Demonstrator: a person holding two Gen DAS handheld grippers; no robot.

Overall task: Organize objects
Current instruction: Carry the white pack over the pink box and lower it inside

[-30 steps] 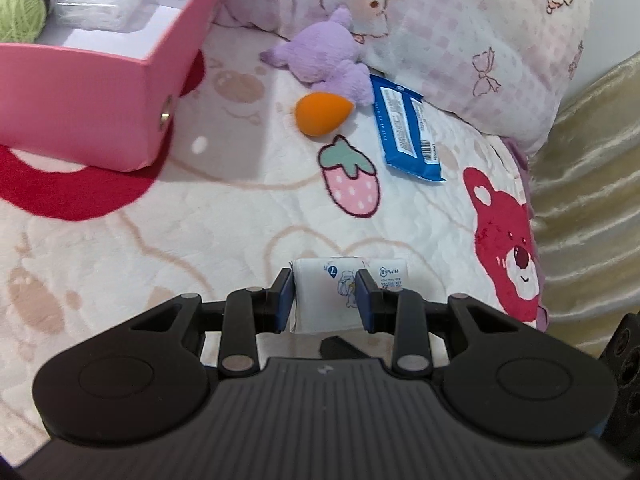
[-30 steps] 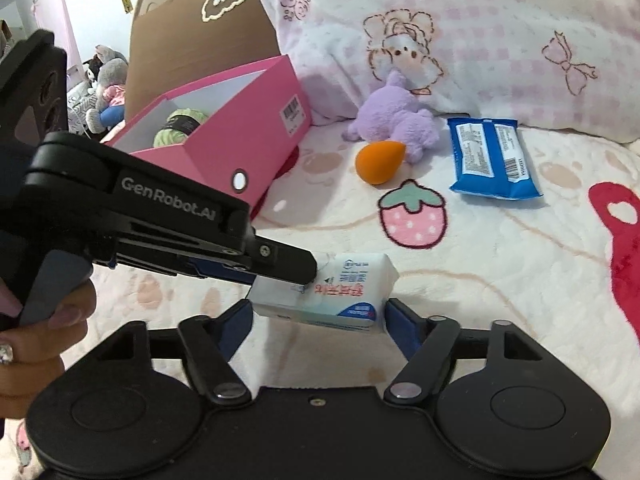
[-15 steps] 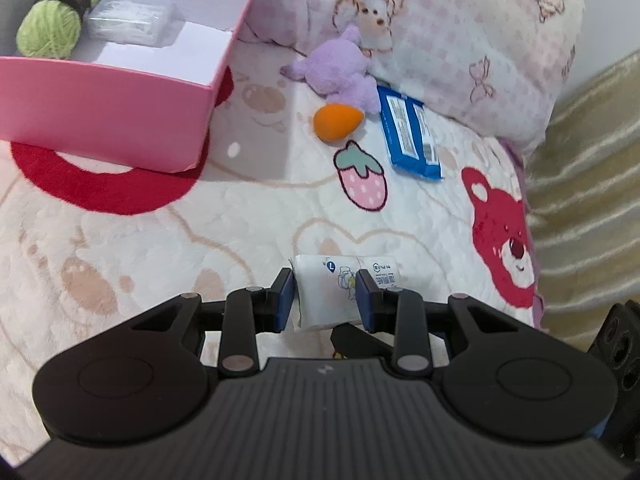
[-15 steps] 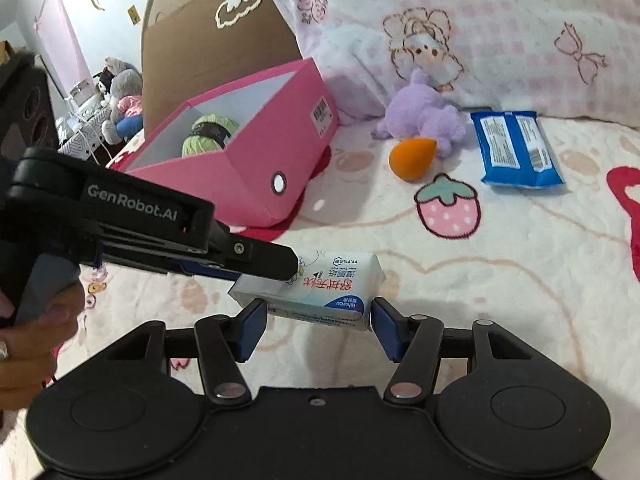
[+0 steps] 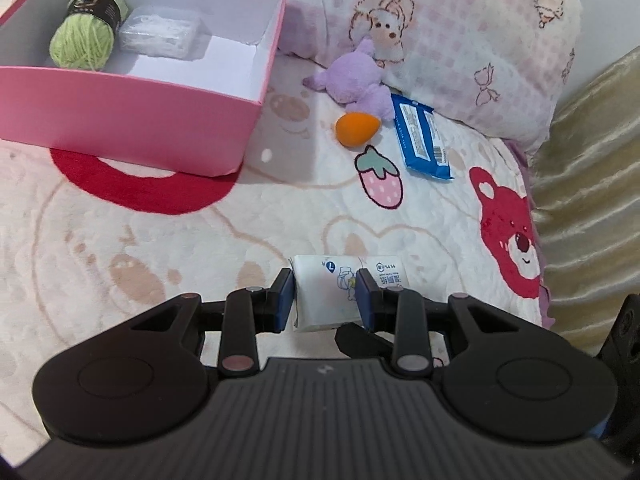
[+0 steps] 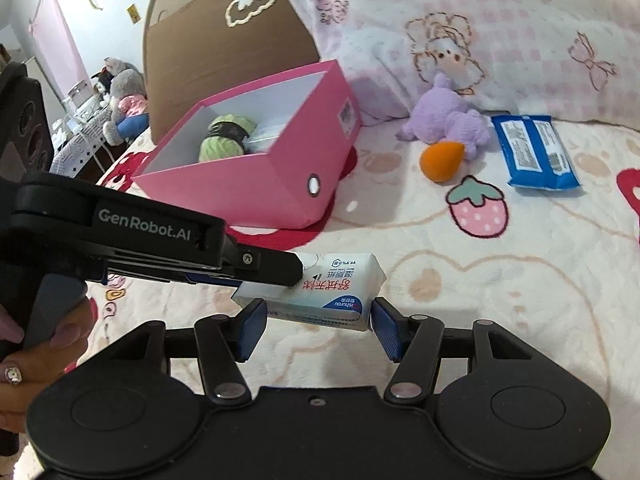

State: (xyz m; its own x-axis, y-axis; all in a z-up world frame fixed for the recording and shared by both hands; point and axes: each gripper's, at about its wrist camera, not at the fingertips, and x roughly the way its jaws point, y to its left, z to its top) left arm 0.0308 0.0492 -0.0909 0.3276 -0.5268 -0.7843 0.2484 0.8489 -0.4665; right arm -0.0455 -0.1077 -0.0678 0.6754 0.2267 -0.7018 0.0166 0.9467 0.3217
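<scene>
Over this cartoon-print bedspread (image 5: 160,248) I'm clamping the wipes pack (image 5: 320,300) in my left gripper (image 5: 325,298) while the right gripper (image 6: 318,326) is bracketing it, apparently touching, so it could slip short of the pink box (image 5: 132,116).

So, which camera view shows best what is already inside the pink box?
The left wrist view: it looks down into the pink box, showing the green yarn ball beside a clear plastic packet. The right wrist view is lower, so the box wall hides most of the packet.
</scene>
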